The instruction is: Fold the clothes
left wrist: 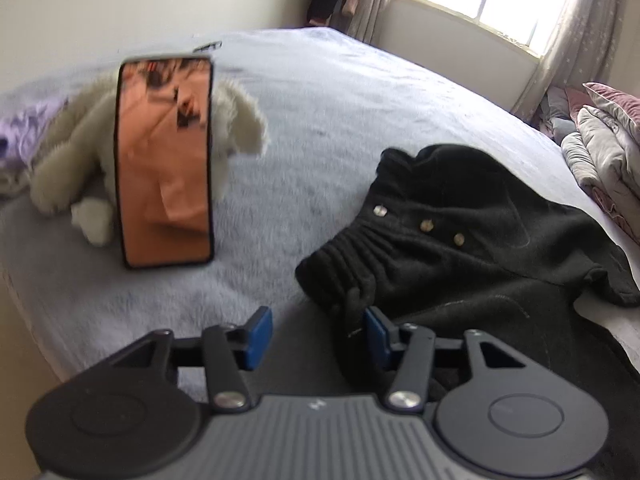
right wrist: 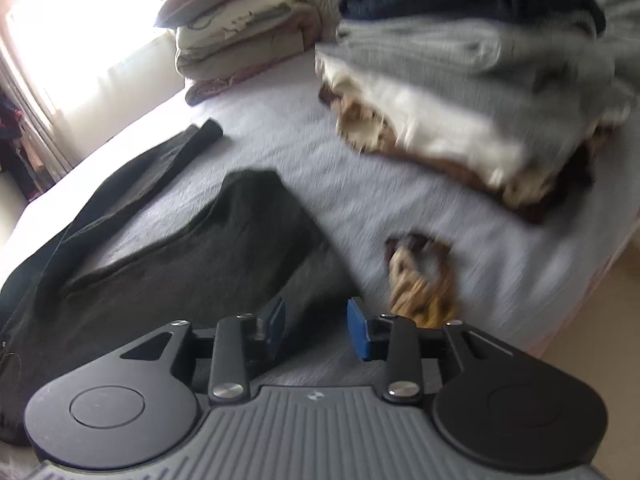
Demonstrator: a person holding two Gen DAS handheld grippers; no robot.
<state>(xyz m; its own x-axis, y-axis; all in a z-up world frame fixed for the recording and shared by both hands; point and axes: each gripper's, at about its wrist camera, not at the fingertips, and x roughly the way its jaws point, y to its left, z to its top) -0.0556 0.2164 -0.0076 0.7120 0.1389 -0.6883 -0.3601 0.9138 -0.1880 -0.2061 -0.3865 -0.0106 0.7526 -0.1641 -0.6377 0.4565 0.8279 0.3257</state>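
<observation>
Gaping left tool point(left wrist: 316, 336) (empty) | right tool point(right wrist: 316, 330) part-open, empty

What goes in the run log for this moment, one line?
stage: fold pending | left gripper: open, beside bunched black buttoned garment | right gripper: open, empty | garment spread on grey bed cover

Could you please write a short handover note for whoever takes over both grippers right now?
Left gripper: open, holding nothing, just above the gathered edge of the black garment.
Right gripper: open, empty, over the garment's lower corner.
The black garment lies loose on the bed, one long part stretched out.
Done: a pile of folded clothes sits further back.
Left: fold the black garment, then the small brown patterned piece.
</observation>
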